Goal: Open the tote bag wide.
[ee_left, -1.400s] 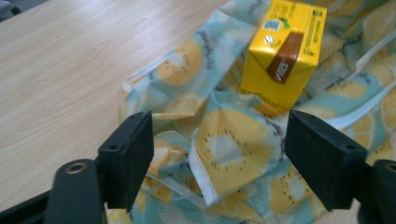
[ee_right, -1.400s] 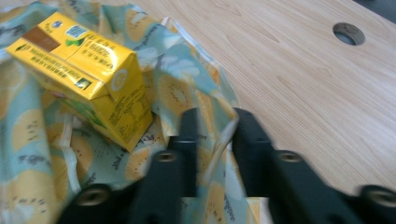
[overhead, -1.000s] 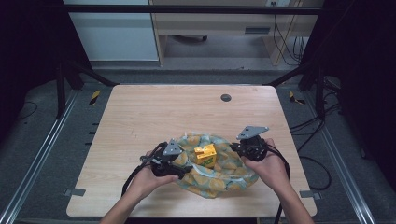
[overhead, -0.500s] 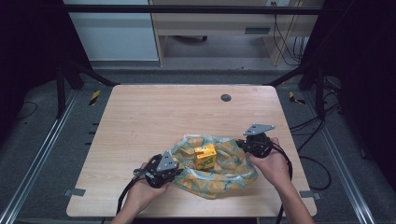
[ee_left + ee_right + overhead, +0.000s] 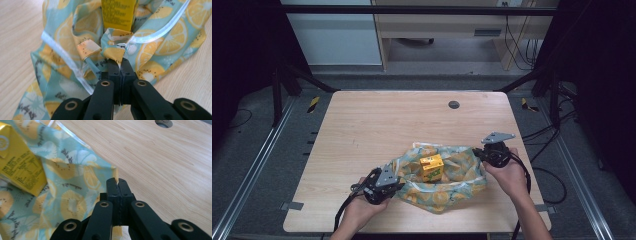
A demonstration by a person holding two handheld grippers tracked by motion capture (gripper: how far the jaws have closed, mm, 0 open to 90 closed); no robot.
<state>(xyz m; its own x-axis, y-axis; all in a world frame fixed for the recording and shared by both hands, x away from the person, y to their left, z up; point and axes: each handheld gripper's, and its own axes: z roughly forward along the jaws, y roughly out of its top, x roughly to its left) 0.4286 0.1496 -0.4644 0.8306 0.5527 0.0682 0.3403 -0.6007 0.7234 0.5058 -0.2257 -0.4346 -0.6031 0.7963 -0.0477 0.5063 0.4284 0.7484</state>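
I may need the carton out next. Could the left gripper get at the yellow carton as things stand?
Probably not yet: the left gripper is shut on the lemon-print cloth, and a bunched fold stands between it and the yellow carton.

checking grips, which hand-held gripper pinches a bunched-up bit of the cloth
The left hand-held gripper: its cloth is gathered into folds by the carton. The right pinches a flat corner.

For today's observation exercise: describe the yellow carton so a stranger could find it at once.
On the wooden table, near its front edge, lies a teal cloth printed with lemon slices. The carton stands in the cloth's middle, between the two hand-held grippers; it is the one boxy, solid-yellow thing there.
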